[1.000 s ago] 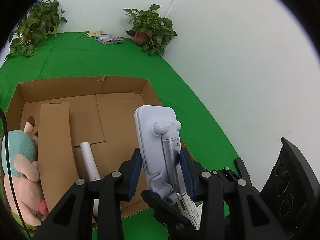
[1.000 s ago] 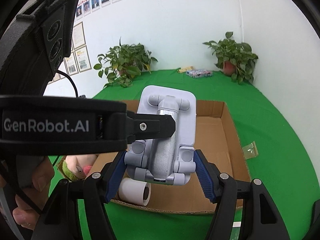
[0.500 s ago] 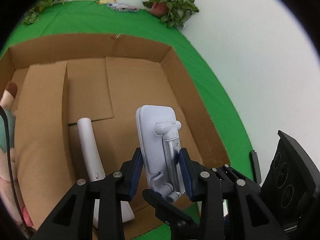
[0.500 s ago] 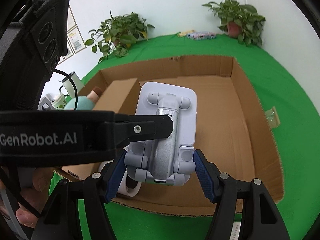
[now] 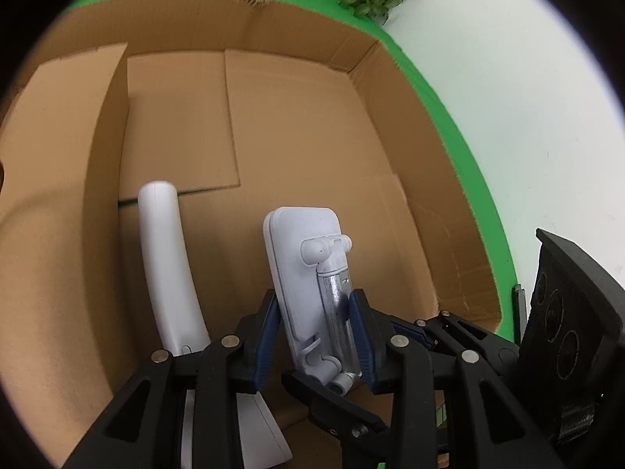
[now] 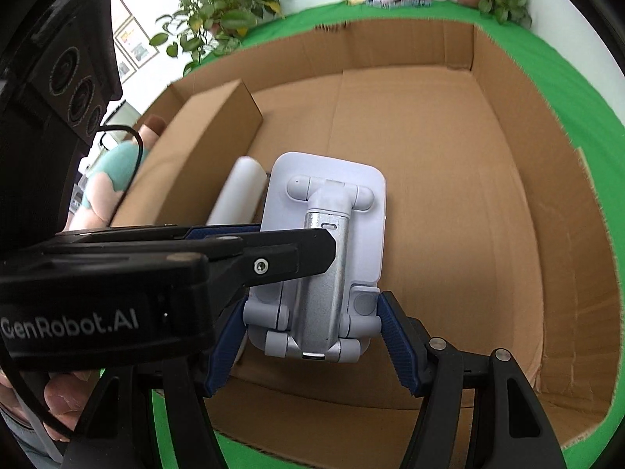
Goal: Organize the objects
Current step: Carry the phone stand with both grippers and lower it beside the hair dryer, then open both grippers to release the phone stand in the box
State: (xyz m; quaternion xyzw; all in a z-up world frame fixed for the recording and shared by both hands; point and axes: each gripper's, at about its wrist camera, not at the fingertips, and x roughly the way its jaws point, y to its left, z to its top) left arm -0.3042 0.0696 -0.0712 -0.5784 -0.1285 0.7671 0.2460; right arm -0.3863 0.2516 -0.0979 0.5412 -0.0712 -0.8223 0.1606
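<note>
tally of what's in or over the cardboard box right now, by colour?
White/pale: 2 - folded phone stand held over the box by both tongs, left tongs and right tongs; curved white handle lying on the box floor.
Brown: 1 - small cardboard carton by the left wall.
Teal and pink: 1 - plush toy.
Total: 4

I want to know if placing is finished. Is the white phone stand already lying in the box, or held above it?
Held above. Both grippers, left and right, clamp the phone stand over the cardboard box floor; contact underneath cannot be seen.
</note>
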